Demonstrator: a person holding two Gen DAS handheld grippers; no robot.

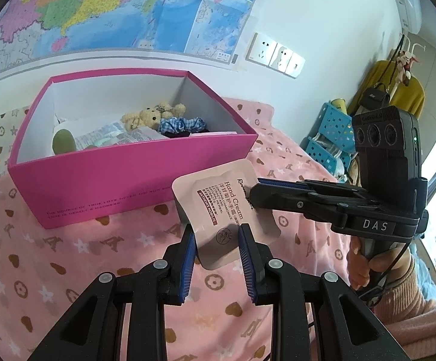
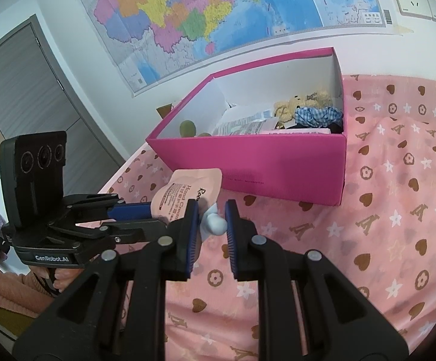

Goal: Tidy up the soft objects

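Observation:
A pink hand cream pouch with a pale blue cap hangs in the air in front of an open magenta box. My left gripper is around the pouch's lower end, pads touching its edges. My right gripper comes in from the right in the left wrist view; its jaws stand around the cap end, with a gap at the right pad. The box holds a small teddy bear, a blue checked scrunchie, a green round thing and packets.
The box stands on a bed with a pink patterned cover against a wall with a map and sockets. Blue baskets and hanging clothes stand at the right. A grey door is at the left.

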